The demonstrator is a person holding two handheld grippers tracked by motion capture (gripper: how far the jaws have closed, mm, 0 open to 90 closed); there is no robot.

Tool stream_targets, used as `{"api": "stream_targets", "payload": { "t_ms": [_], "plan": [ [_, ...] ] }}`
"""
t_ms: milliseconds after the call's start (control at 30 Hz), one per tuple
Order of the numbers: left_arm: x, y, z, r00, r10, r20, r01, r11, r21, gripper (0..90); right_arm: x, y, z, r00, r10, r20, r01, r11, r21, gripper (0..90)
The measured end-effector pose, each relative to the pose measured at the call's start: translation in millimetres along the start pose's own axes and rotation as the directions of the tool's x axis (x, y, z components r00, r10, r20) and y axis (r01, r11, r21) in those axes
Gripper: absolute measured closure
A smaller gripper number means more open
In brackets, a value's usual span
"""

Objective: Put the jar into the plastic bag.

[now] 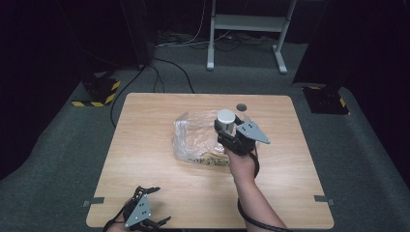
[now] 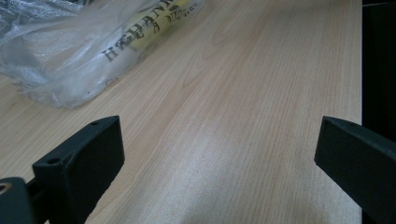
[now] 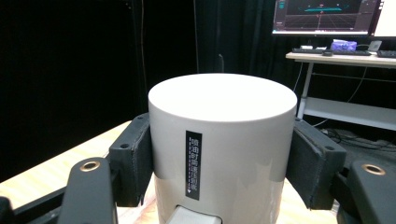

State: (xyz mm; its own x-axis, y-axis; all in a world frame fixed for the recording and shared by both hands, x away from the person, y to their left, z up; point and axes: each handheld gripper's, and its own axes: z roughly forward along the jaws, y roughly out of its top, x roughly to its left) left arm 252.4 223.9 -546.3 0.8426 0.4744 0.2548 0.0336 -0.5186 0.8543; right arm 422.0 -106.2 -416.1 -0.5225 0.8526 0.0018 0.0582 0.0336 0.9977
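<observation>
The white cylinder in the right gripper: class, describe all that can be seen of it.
The cylinder is smooth, off-white, plastic-looking, with a flat round top and a seam below the middle. A black vertical label with white characters runs down its side. It stands upright, clamped between the right gripper pads, above the clear bag on the table.

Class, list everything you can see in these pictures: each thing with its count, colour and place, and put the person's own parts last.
Table: one, light wood, centre of the high view.
Plastic bag: one, clear with a yellow printed label, mid-table.
Cylinder container: one, white with a black label strip, upright between the right gripper's fingers.
Desk with monitors: one, white, background of the right gripper view.
Hazard-striped bases: two, black and yellow, on the floor beyond the table's far corners.
Left gripper: one, black, open, near table edge.
Right gripper: one, black, shut on the container.
Forearm: one, bottom right.
</observation>
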Motion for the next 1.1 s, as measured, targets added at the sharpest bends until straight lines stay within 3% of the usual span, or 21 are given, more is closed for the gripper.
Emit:
{"api": "stream_targets", "payload": {
  "t_ms": [367, 500, 733, 1100],
  "plan": [
    [0.2, -0.1, -0.2, 1.0, 0.001, 0.001, -0.001, 1.0, -0.004, 1.9, -3.5, -3.7, 17.5, 0.9995, 0.02, 0.025, -0.021, 1.0, 0.009, 32.8],
    [0.3, -0.2, -0.4, 1.0, 0.001, 0.001, -0.001, 1.0, -0.005, 1.9, -4.2, -9.2, 28.3, 0.9996, -0.005, 0.028, 0.004, 1.0, 0.026, 32.8],
    [0.3, -0.3, -0.6, 1.0, 0.0, 0.004, 0.0, 1.0, -0.008, 1.9, -3.5, -15.6, 40.0, 0.9997, 0.008, 0.021, -0.009, 1.0, 0.028, 32.8],
    [0.5, -0.4, -0.9, 1.0, -0.001, 0.005, 0.002, 0.9999, -0.01, 1.9, 1.6, -22.6, 51.1, 0.9997, -0.013, 0.023, 0.012, 1.0, 0.021, 32.8]
  ]
}}
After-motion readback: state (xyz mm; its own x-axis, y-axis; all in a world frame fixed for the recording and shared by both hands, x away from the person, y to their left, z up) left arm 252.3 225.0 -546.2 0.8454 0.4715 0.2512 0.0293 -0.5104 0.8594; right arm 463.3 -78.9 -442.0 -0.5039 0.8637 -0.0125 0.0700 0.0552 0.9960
